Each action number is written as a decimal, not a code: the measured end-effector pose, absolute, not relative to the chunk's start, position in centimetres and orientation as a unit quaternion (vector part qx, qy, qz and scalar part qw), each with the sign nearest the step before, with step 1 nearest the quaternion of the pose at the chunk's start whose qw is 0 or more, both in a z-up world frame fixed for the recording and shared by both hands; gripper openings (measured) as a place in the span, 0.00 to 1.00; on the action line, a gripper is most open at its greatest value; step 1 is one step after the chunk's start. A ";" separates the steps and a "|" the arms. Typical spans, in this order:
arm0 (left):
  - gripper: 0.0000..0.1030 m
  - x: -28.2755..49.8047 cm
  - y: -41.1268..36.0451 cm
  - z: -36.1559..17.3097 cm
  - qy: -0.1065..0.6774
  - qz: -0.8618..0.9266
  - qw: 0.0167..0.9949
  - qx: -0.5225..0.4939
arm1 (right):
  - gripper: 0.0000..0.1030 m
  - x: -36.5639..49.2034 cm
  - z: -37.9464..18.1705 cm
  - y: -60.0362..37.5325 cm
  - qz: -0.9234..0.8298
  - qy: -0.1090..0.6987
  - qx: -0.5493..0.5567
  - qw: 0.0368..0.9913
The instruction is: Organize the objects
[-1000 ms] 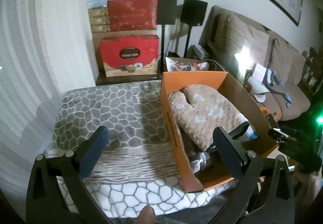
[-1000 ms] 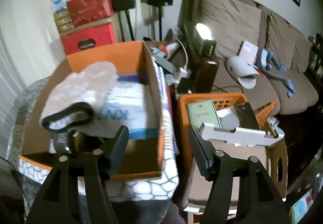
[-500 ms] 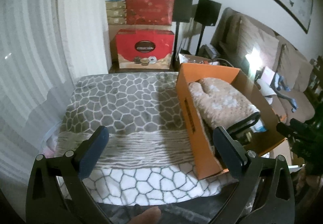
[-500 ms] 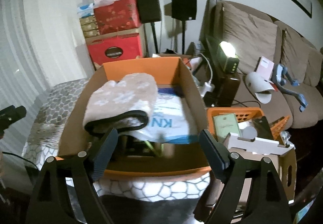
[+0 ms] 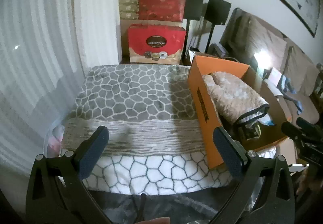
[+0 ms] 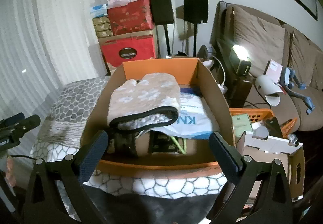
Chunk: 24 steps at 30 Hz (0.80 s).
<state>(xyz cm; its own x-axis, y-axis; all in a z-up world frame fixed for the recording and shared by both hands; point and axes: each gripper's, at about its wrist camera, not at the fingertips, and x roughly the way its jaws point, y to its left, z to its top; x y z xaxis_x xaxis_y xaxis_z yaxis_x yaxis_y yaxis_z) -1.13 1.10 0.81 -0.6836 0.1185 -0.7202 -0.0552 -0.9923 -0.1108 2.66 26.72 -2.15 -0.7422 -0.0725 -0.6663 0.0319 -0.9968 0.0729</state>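
An orange cardboard box [image 6: 159, 67] stands on the right part of a stone-patterned blanket [image 5: 133, 94]. It also shows in the left wrist view [image 5: 201, 98]. In it lies a beige fleece mitt with black trim [image 6: 145, 101], on top of a white and blue plastic bag [image 6: 191, 119] and dark packets [image 6: 163, 141]. My right gripper [image 6: 158, 150] is open and empty, just before the box's near wall. My left gripper [image 5: 160, 146] is open and empty above the blanket's front, left of the box.
Red gift boxes [image 5: 156, 44] are stacked at the back by the white curtain [image 5: 40, 42]. Two black speakers [image 6: 194, 9] stand behind. An orange basket [image 6: 262, 115] and a white carton [image 6: 268, 143] sit right of the box. A brown sofa [image 6: 262, 42] is at the far right.
Both grippers have pulled back and swung left. The left view now centres on the blanket. The right view now centres on the orange box rather than the basket. Both stay open.
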 end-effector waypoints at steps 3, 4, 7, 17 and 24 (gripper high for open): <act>1.00 -0.6 0.9 0.4 -0.042 0.916 0.045 -0.398 | 0.99 3.1 -2.3 26.0 -0.933 -0.026 0.356 0.032; 1.00 -0.4 0.8 0.1 -0.041 0.915 0.045 -0.399 | 0.99 3.2 -2.4 25.9 -0.934 -0.026 0.356 0.033; 1.00 0.1 0.8 -0.6 -0.044 0.912 0.047 -0.404 | 0.99 3.6 -2.8 25.3 -0.934 -0.024 0.355 0.036; 1.00 1.3 0.7 -2.2 -0.041 0.911 0.044 -0.407 | 0.99 4.6 -4.1 23.7 -0.935 -0.021 0.351 0.034; 1.00 1.7 0.8 -2.5 -0.038 0.912 0.046 -0.405 | 0.99 5.4 -5.0 22.8 -0.934 -0.021 0.354 0.040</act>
